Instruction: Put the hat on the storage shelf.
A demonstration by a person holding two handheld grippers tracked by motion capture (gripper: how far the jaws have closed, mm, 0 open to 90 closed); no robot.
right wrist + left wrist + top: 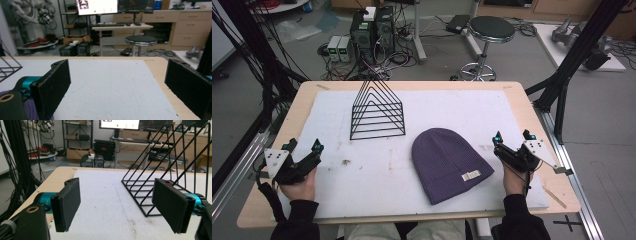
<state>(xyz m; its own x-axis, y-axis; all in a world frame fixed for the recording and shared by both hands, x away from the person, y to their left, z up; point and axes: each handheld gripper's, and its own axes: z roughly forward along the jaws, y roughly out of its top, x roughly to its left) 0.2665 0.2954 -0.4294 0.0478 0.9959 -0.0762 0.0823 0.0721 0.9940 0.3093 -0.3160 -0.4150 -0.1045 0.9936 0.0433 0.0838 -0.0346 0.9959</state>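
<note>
**Grippers parked wide either side of hat, nothing picked up yet**

Forearms and hands enter at the bottom edge of the high view, nearest the camera, one at each lower corner.

Table (522,100): light wood, taking up the middle of the frame. A white mat (362,175) covers most of it.

Hat (447,162): purple knit beanie, lying flat on the mat, lower centre-right of the high view, crown toward the top of the frame, small white label near its lower right edge. In the right gripper view a strip of purple shows at the bottom left corner, beside the left-hand jaw.

Rack (378,112): black wire, triangular loops, upright, centre-left, above and left of the hat, apart from it. In the left gripper view it stands at the right, behind the right-hand jaw.

Left gripper (304,152): lower left, on the mat's edge, well apart from hat and rack. Jaws spread wide, nothing between them.

Right gripper (512,142): lower right, just beside the hat's right edge, seemingly not touching. Jaws also wide apart, bare mat between them.

Judgement: the opening step, the approach, with no grasp made. The hat is likely the target, since the right gripper is nearest it. Next move calls for swinging that gripper left over the brim, lowering the pads around the fabric, then closing. Thin knit may slip; pinch a fold.
</note>
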